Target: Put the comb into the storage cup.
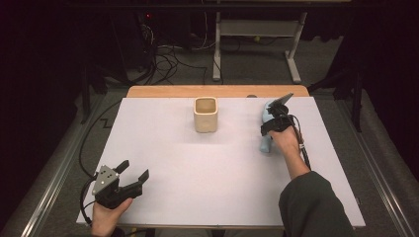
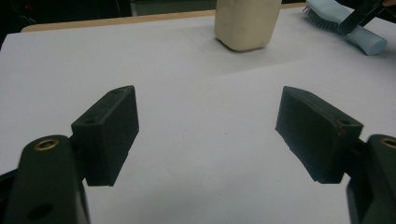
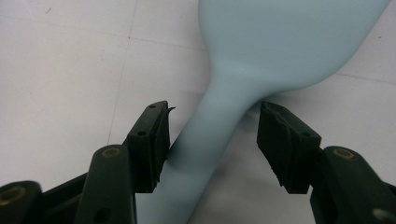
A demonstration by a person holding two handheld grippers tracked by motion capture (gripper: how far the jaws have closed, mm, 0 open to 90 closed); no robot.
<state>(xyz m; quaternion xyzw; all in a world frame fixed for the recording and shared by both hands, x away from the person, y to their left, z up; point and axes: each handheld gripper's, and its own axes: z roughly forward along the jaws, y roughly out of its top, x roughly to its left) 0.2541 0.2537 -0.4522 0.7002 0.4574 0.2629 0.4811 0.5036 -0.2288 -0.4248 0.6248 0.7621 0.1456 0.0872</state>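
White table (image 1: 197, 168); cream square cup (image 1: 205, 114) at far centre. Light-blue brush (image 3: 261, 60) lies far right, right of the cup, bristles visible in the left gripper view. Right gripper (image 3: 212, 140) spread, jaws straddling the brush handle, left jaw touching it. Left gripper (image 2: 208, 133) near left, jaws wide, empty.

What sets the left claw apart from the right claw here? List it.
The left claw sits at the near left of the table; the right claw is far right. The left claw gapes over bare surface; the right claw straddles the blue brush handle, one jaw touching it. Both are black, two-jawed and open.
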